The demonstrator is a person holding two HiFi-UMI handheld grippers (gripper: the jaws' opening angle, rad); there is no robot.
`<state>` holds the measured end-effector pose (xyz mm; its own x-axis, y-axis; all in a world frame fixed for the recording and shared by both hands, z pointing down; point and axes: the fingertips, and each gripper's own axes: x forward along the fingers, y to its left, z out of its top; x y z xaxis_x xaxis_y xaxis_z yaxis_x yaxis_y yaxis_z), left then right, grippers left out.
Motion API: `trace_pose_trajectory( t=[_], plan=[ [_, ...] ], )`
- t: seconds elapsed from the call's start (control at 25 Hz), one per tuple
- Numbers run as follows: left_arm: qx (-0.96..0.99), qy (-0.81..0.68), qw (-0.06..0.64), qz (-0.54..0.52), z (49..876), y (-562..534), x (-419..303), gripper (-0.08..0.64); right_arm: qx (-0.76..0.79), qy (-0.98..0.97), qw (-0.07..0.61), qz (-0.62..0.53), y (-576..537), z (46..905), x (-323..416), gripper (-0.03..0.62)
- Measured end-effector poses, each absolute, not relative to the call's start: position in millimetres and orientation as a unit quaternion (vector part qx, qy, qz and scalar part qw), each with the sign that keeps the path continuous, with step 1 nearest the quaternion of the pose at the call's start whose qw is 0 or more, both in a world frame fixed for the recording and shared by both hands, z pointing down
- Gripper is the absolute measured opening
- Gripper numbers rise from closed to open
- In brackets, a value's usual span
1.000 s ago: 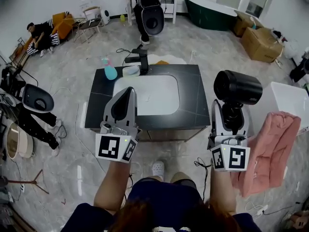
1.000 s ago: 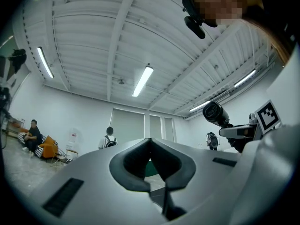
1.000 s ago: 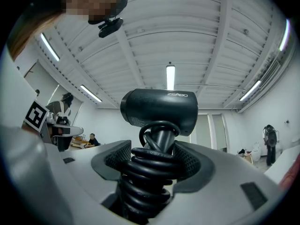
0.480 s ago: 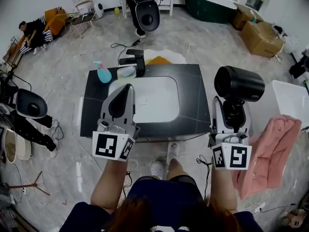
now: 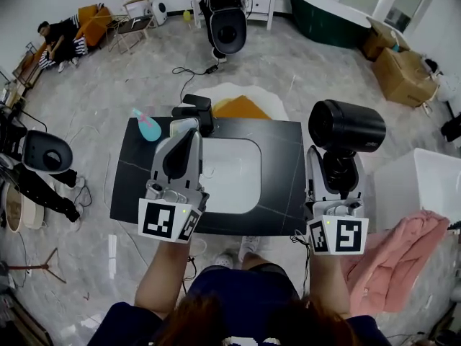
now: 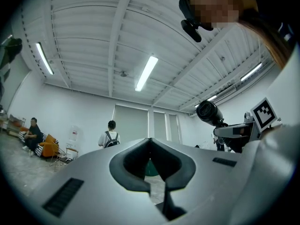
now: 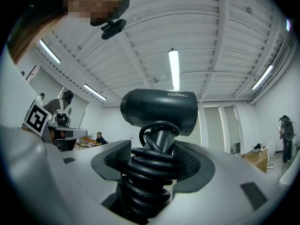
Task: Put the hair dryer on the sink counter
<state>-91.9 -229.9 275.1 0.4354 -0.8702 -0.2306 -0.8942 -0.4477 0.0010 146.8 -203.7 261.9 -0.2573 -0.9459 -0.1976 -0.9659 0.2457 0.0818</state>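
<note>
- The sink counter [image 5: 282,166] now lies closer, at nine o'clock of my right gripper [image 5: 334,173], which clamps the hair dryer [image 5: 346,126].
- My left gripper [image 5: 188,135] has its jaws together, empty.
- Set-down looks within reach.

the hair dryer [image 7: 159,108] has its handle hidden under its coiled cord [image 7: 149,175], between the jaws of the right gripper [image 7: 157,154]; the left gripper [image 5: 190,135] covers part of the sink basin [image 5: 234,173].

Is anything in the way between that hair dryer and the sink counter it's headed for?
Nothing visible. The right gripper holds the hair dryer near the bare right side of the sink counter; the blue bottle and faucet stand at its back left.
</note>
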Motion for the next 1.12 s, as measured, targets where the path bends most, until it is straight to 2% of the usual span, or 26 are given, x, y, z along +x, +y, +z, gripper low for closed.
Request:
trace_pose_trajectory(
  t=[0.2, 0.64, 1.12],
  plan=[
    [-0.837, 0.535, 0.049, 0.103, 281, -272, -72, 0.012, -0.59, 0.803, 0.055, 0.07, -254, 270, 162, 0.293],
    [-0.849, 0.521, 0.031, 0.087, 325, -363, -65, 0.012, -0.599, 0.8, 0.002, 0.02, -343, 339, 157, 0.293],
    [-0.866, 0.497, -0.03, 0.047, 401, -432, -71, 0.012, -0.607, 0.773, -0.125, -0.136, -410, 515, 148, 0.293]
  ],
)
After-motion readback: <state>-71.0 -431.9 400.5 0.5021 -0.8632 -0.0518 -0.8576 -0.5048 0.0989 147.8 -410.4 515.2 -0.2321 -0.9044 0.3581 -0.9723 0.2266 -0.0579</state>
